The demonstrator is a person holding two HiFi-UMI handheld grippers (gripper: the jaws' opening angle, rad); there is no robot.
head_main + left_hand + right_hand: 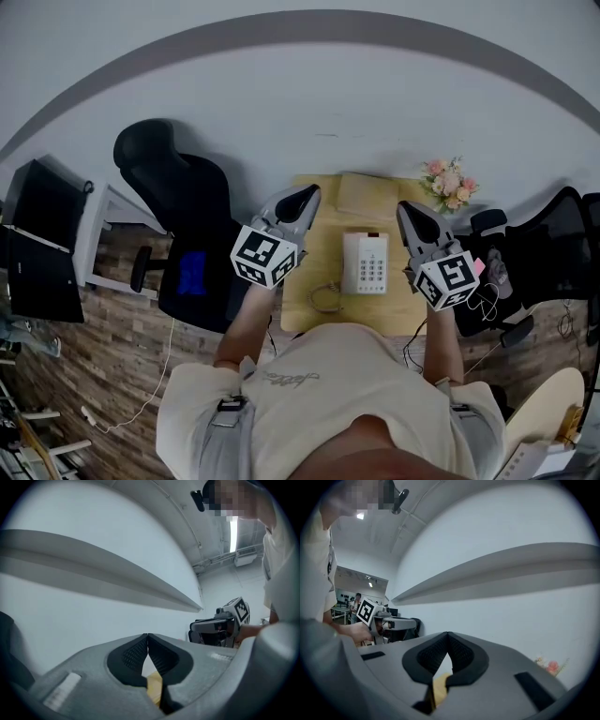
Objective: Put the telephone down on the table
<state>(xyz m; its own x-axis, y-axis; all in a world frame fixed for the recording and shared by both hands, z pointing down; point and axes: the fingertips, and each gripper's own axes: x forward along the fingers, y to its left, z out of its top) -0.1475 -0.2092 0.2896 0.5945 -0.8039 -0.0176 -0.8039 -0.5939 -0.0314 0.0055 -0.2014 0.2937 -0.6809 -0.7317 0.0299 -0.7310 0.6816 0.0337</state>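
Only the head view shows the telephone (366,263). It is white with a grid of buttons and lies flat on the wooden desk (314,246), just ahead of the person's chest. Each gripper view shows its own tips clenched on nothing, the other claw alongside, and the pale wall beyond. Bare forearms hold the left claw (309,193) and right claw (407,208) level, flanking the telephone without touching it. Pink flowers (450,183) stand at the far right corner.

A white telephone (366,262) is seen lying flat near the middle of a light wooden table (323,248), keypad facing up, with the handset along its left side. Its cord (326,298) is looped on the tabletop beside the near-left corner.
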